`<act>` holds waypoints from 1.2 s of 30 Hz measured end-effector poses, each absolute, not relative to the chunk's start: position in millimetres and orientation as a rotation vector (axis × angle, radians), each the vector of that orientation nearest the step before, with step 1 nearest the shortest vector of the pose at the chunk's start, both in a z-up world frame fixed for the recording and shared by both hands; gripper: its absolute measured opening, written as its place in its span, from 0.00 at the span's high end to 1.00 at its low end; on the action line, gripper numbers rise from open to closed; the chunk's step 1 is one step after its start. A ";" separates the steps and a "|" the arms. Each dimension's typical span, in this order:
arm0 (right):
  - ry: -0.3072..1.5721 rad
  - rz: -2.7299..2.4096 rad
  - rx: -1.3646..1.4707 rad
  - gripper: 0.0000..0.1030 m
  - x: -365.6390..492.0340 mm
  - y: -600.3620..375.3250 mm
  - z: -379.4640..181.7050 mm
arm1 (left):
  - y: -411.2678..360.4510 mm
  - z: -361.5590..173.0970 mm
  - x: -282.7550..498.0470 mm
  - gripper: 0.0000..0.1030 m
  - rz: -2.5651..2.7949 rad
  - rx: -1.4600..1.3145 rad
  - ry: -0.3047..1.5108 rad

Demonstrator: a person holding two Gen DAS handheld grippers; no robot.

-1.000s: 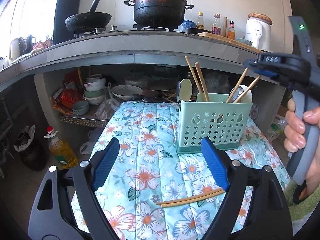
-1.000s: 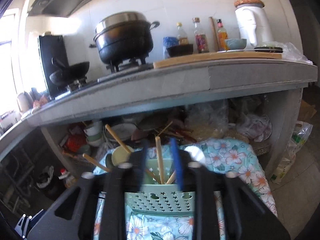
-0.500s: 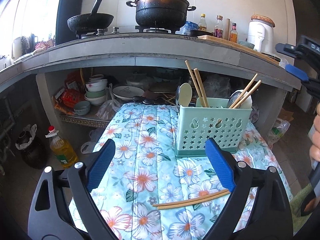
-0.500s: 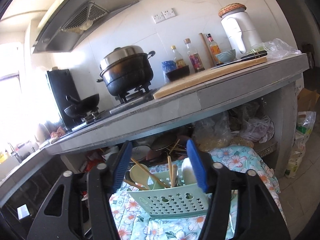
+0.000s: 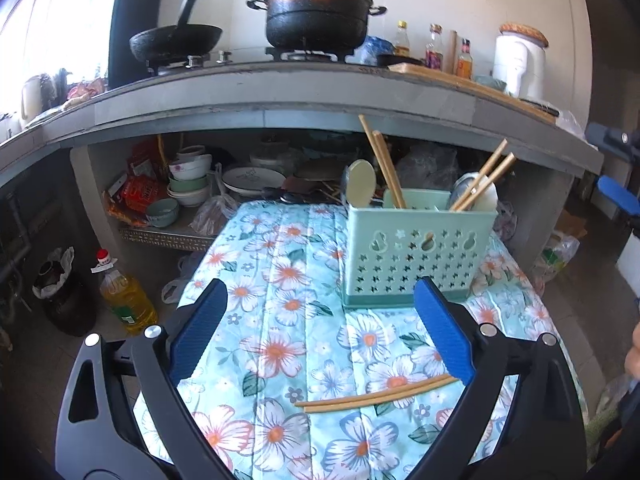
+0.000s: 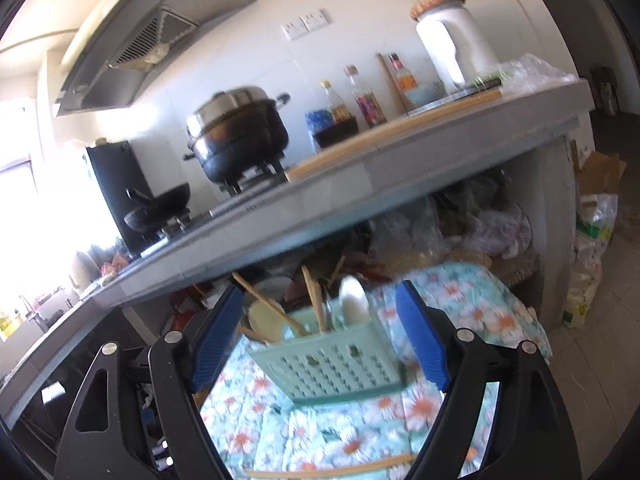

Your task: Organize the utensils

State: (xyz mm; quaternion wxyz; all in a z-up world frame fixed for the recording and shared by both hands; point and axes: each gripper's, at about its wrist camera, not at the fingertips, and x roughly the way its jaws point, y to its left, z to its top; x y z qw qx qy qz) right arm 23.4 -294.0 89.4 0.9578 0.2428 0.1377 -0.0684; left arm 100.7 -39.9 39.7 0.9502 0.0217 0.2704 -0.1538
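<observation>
A mint-green perforated utensil holder [image 5: 416, 256] [image 6: 332, 364] stands on the floral tablecloth [image 5: 280, 280]. It holds several chopsticks [image 5: 384, 168], a cream spoon [image 5: 361, 182] and a white spoon [image 6: 354, 300]. Two loose chopsticks [image 5: 376, 392] [image 6: 332, 470] lie side by side on the cloth in front of the holder. My left gripper [image 5: 320, 282] hovers over the cloth, its jaws still opening and empty; the loose pair lies just below its right pad. My right gripper [image 6: 320, 289] is back from the holder and tilted, jaws opening with nothing between them. Its blue pad [image 5: 616, 196] shows at the left view's right edge.
Behind the table runs a grey counter [image 5: 320, 92] with a black pot [image 5: 320, 12], a wok [image 5: 176, 42] and bottles [image 5: 434, 46]. A shelf below holds stacked bowls [image 5: 188, 184] and plates. An oil bottle [image 5: 124, 300] stands on the floor at left; bags [image 6: 588, 272] sit at right.
My right gripper has pulled back from the holder, rolled and spread its jaws, leaving the chopstick inside. In the left view it slid to the right edge. My left jaws widened slightly.
</observation>
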 end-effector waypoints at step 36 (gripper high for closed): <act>0.730 -0.352 0.224 0.06 -11.8 -221.4 -34.6 | -28.4 18.7 115.0 0.08 -0.448 -0.140 0.709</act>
